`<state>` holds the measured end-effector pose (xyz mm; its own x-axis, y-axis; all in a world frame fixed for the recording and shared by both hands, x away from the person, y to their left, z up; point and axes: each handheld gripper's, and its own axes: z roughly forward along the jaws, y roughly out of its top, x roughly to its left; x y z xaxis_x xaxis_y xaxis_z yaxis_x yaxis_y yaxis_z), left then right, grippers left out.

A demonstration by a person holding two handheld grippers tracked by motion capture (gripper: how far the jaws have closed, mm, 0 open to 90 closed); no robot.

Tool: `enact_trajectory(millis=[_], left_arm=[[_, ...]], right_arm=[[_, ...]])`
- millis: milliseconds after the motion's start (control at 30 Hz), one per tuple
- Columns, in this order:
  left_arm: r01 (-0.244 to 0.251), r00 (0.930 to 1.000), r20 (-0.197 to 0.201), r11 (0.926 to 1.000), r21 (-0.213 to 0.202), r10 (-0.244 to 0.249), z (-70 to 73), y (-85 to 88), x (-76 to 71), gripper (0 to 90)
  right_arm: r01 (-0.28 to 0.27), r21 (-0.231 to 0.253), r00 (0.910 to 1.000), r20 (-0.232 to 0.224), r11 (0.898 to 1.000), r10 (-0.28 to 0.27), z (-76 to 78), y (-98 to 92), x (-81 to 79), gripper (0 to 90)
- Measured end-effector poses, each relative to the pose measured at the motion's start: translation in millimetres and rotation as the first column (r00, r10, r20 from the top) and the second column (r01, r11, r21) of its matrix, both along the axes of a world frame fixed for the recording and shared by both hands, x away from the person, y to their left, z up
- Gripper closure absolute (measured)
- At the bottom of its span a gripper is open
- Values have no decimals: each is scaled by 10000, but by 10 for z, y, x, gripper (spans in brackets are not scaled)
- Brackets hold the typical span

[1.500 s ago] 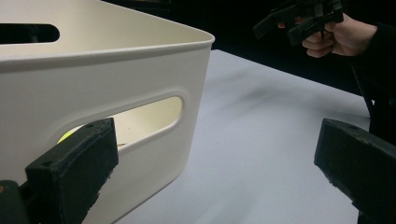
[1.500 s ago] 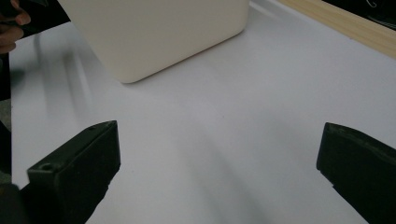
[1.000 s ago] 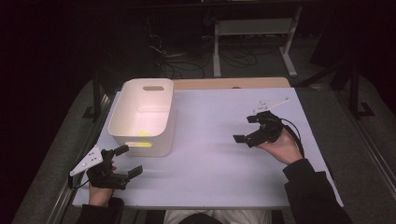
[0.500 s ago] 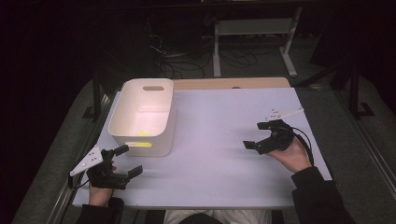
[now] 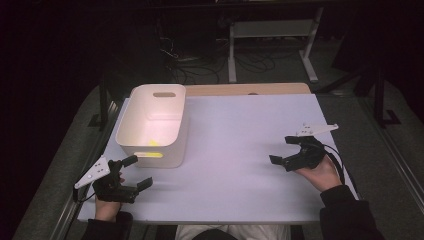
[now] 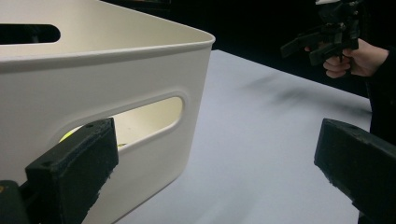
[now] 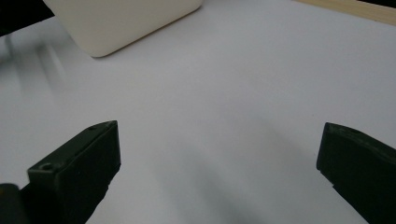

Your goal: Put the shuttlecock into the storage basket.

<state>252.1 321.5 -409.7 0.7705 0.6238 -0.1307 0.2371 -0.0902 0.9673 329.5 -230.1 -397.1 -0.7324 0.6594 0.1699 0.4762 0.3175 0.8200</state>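
High view: white bin (image 5: 152,125) just ahead of the left tongs (image 5: 131,172), well apart from the right tongs (image 5: 285,150); both released, empty. Left gripper view: bin's handle slot (image 6: 149,119) beside the jaw, probably light, stiff plastic, best gripped at rim or slot. Right gripper view: bare worktop (image 7: 243,93) between spread jaws.

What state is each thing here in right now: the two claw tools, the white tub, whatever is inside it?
Left gripper: open, holding nothing, near the tub's front left corner.
Right gripper: open, holding nothing, over bare table on the right.
White tub: upright, no lid, standing on the table.
Yellow thing: lying on the tub's bottom; too small to tell what it is.
Table: white top, bare apart from the tub.
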Motion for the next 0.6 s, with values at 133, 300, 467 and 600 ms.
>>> enact_trajectory(millis=[133, 300, 467, 600], left_arm=[[-7, 10000, -16, 10000, -7, 7, 0, -1, -1, 0], [-28, 10000, -15, 10000, -13, 28, 0, -1, -2, 0], [-39, 10000, -24, 10000, -6, 39, 1, 0, -2, 0], [-42, 10000, -25, 10000, -5, 42, 1, 2, -3, 0]], right_arm=[[127, 18, 9999, 49, 9999, -127, -55, -90, -76, 0], [378, 43, 9992, 114, 9993, -378, -114, -213, -179, 0], [572, 82, 9981, 223, 9983, -573, -164, -299, -262, 0], [657, 93, 9973, 321, 9978, -659, -188, -339, -299, 0]])
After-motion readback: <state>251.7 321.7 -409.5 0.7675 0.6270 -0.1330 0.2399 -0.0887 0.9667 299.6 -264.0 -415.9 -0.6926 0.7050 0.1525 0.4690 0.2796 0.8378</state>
